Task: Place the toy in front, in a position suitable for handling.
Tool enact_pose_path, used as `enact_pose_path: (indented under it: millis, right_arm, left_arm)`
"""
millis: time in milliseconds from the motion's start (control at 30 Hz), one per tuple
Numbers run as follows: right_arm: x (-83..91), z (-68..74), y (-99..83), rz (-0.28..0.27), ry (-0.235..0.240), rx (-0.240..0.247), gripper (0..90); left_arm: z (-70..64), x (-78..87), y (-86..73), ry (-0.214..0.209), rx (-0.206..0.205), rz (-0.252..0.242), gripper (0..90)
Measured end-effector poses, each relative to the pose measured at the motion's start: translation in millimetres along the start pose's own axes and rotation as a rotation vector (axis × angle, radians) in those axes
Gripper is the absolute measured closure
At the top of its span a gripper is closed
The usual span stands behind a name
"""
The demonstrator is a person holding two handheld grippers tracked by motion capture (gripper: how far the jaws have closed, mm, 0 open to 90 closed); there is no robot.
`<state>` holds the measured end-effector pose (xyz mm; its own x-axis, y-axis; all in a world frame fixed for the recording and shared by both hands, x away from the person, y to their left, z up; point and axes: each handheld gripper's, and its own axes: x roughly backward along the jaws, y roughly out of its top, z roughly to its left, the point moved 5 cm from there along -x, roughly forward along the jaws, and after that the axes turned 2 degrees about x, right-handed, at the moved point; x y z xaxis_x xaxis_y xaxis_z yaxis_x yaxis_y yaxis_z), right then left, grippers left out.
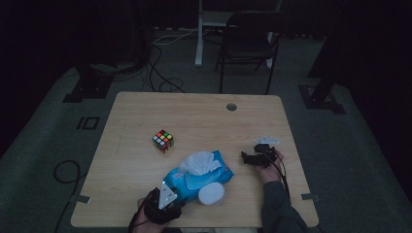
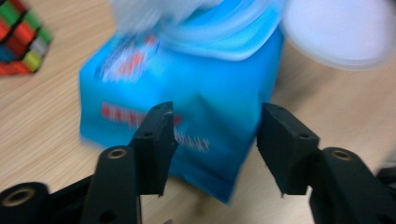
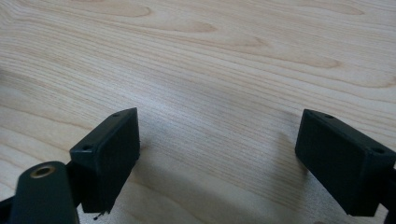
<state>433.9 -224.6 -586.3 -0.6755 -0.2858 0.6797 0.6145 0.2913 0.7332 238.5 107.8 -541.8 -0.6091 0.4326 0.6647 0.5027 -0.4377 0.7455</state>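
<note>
High view: the bench carries a blue wipes pack at lower centre. The left hand-held gripper, jaws spread, straddles its near end without pinching. The right hand-held gripper, wide apart, hovers over bare wood. A puzzle cube sits upper left.

The high view is very dim, the room beyond the surface sinking into near black. The left gripper view is brighter but smeared: the blue wipes pack and its white lid blur. The right gripper view is sharp and evenly lit, with soft shadows under the jaws.
</note>
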Motion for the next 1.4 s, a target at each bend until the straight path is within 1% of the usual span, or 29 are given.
enact_pose_path:
  millis: [100,133,167,267,300,400,433,467,567,600,633,667,733,767,833,867,900,933,1067,1100,1133,1167,1267,1300,1400]
  right_arm:
    - [0.0,-0.1,0.0,0.000,0.000,0.001,13.7]
    - [0.0,-0.1,0.0,0.000,0.000,0.001,13.7]
    - [0.0,-0.1,0.0,0.000,0.000,0.001,13.6]
    - [0.0,-0.2,0.0,0.000,0.000,0.003,13.7]
    - [0.0,-0.2,0.0,0.000,0.000,0.003,13.7]
    - [0.0,-0.2,-0.1,0.000,0.000,0.002,13.7]
    - [0.0,-0.2,-0.1,0.000,0.000,0.003,13.7]
    - [0.0,-0.2,-0.1,0.000,0.000,0.003,13.6]
    - [0.0,-0.2,-0.1,0.000,0.000,0.003,13.6]
    - [0.0,-0.2,-0.1,0.000,0.000,0.003,13.7]
    - [0.0,-0.2,-0.1,0.000,0.000,0.003,13.7]
    - [0.0,-0.2,-0.1,0.000,0.000,0.003,13.7]
    - [0.0,-0.2,-0.1,0.000,0.000,0.003,13.6]
    - [0.0,-0.2,-0.1,0.000,0.000,0.003,13.6]
    - [0.0,-0.2,-0.1,0.000,0.000,0.003,13.7]
    - [0.0,-0.2,-0.1,0.000,0.000,0.003,13.6]
    - [0.0,-0.2,-0.1,0.000,0.000,0.003,13.6]
    - [0.0,-0.2,-0.1,0.000,0.000,0.003,13.6]
    - [0.0,-0.2,-0.1,0.000,0.000,0.003,13.7]
    - [0.0,-0.2,-0.1,0.000,0.000,0.003,13.7]
    - [0.0,-0.2,-0.1,0.000,0.000,0.003,13.6]
    - [0.0,-0.2,-0.1,0.000,0.000,0.003,13.6]
    - [0.0,-0.2,-0.1,0.000,0.000,0.003,13.6]
    - [0.0,-0.2,-0.1,0.000,0.000,0.003,13.7]
    - [0.0,-0.2,-0.1,0.000,0.000,0.003,13.6]
  left_arm:
    - [10.0,-4.8,-6.6,0.034,0.010,0.043,56.9]
    - [11.6,-6.1,-8.2,0.045,0.009,0.057,59.7]
    - [13.8,-8.3,-10.2,0.065,0.003,0.068,61.3]
    - [17.7,-10.3,-11.8,0.077,0.003,0.077,65.7]
    - [19.5,-10.0,-12.1,0.088,-0.001,0.084,66.9]
    - [25.4,-8.5,-14.3,0.116,0.021,0.087,74.0]
    - [28.1,-8.1,-14.8,0.116,0.038,0.084,74.7]
    - [29.0,-8.2,-14.5,0.106,0.043,0.081,75.1]
    - [28.2,-9.9,-11.8,0.099,0.041,0.073,75.8]
    - [26.5,-12.7,-9.5,0.114,0.021,0.072,80.3]
    - [27.5,-12.5,-9.2,0.117,0.027,0.066,82.1]
    - [28.6,-12.1,-9.2,0.122,0.042,0.058,85.2]
    - [34.6,-9.9,-10.5,0.137,0.069,0.048,89.2]
    - [39.1,-8.5,-11.4,0.143,0.088,0.045,90.0]
    - [46.9,-7.1,-12.4,0.149,0.109,0.047,90.0]
    - [49.9,-6.5,-12.7,0.152,0.113,0.047,90.0]
    - [55.6,-5.6,-13.4,0.164,0.115,0.051,90.0]
    - [57.7,-5.2,-13.7,0.169,0.118,0.052,90.0]
    - [78.5,-0.3,-18.8,0.182,0.173,0.053,90.0]
    - [85.9,1.7,-20.9,0.194,0.197,0.049,90.0]
    - [90.5,2.8,-22.2,0.202,0.211,0.047,90.0]
    - [99.9,6.0,-25.6,0.220,0.231,0.051,90.0]
    - [115.9,11.1,-30.5,0.252,0.267,0.058,90.0]
    - [124.3,13.1,-32.5,0.267,0.284,0.060,90.0]
    - [144.8,16.7,-35.6,0.281,0.313,0.066,90.0]
